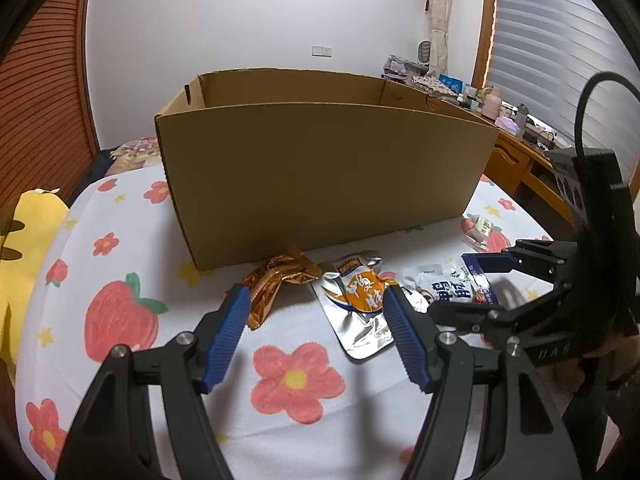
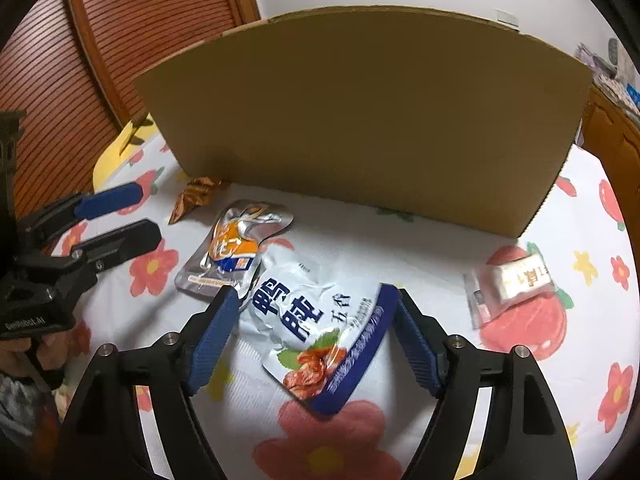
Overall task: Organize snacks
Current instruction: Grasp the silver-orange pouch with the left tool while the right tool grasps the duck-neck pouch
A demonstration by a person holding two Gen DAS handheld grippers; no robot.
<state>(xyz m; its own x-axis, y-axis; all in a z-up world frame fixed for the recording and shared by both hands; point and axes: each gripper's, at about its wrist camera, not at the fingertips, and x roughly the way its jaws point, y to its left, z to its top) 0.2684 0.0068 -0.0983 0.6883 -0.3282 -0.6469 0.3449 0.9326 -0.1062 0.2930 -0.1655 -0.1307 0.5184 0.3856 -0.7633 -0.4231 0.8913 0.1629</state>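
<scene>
Before cardboard box point(image 2: 360, 120), white-blue pouch point(image 2: 316, 320) straddled by wide-open right gripper point(image 2: 312, 300), nothing held; slippery foil could be squeezed out sideways.

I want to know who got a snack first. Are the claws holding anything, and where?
Nothing is held. The left gripper is open above the bedspread. The right gripper is open around the white and blue packet, not pinching it.

Flower-and-strawberry print cloth point(image 1: 132, 240), yellow cushion point(image 1: 24, 240), slatted wooden door point(image 2: 132, 28), cluttered wooden desk point(image 1: 516, 160), window blinds point(image 1: 560, 40)
</scene>
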